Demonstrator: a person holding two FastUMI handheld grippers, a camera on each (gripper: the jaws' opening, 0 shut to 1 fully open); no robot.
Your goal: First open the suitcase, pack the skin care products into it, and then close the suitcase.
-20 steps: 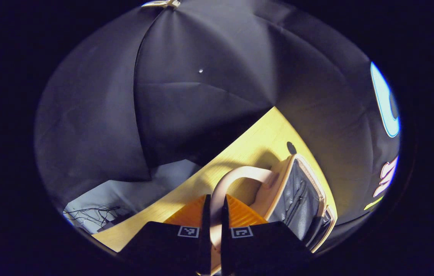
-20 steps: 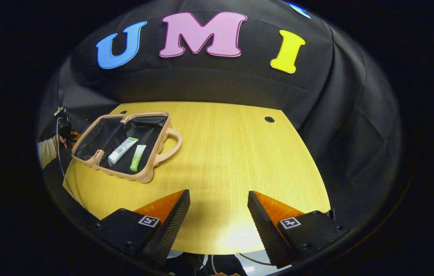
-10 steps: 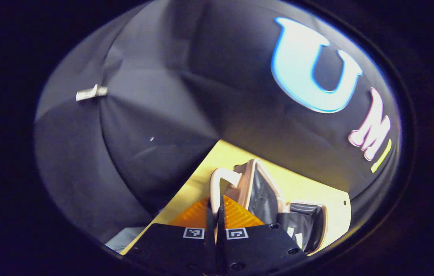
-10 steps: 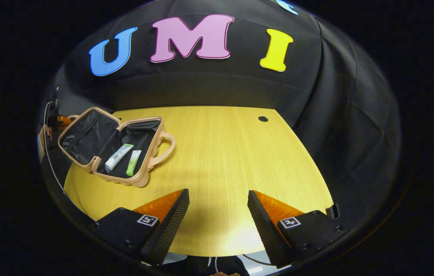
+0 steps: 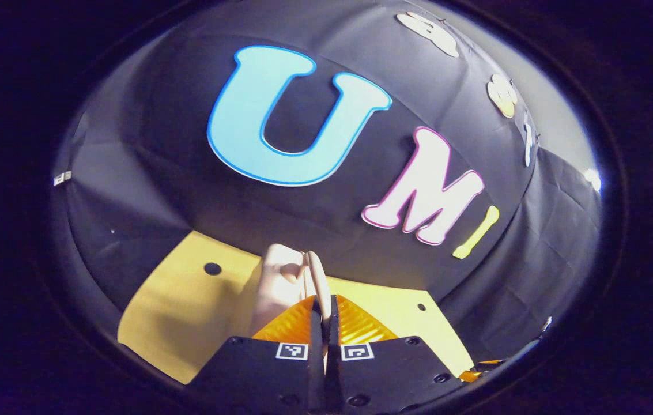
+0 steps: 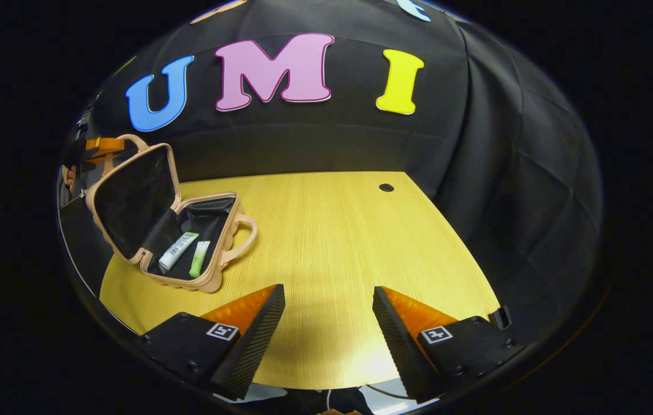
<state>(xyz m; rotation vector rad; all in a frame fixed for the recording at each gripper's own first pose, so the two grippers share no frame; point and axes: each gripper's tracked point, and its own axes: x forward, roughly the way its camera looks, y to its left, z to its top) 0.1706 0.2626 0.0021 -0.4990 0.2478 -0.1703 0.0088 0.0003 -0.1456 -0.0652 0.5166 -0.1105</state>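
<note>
The suitcase [image 6: 159, 230] is at the left of the right gripper view, on the left part of the yellow table [image 6: 349, 248]. It is a small pink case with a black lining. Its lower half lies flat on the table, and its lid [image 6: 133, 199] is raised to a steep angle, leaning toward the upper left of the frame. Inside the lower half lie two skin care products side by side: a white tube [image 6: 178, 250] and, just to the right of it, a green tube [image 6: 199, 258]. The handle of the lower half [image 6: 244, 236] points to the right, toward the middle of the table. At the top of the lid, in the upper left of this view, the left gripper [image 6: 101, 145] is at the lid handle [image 6: 130, 141]. In the left gripper view this lid handle [image 5: 316, 276] rises from the bottom centre, and both fingers are pressed together on it, so the left gripper [image 5: 325, 308] is clenched on the handle. The pink outside of the lid [image 5: 277, 282] shows just to the left of it. The right gripper [image 6: 326, 311] is at the bottom of the right gripper view, over the near edge of the table, with its fingers wide apart and nothing between them.
</note>
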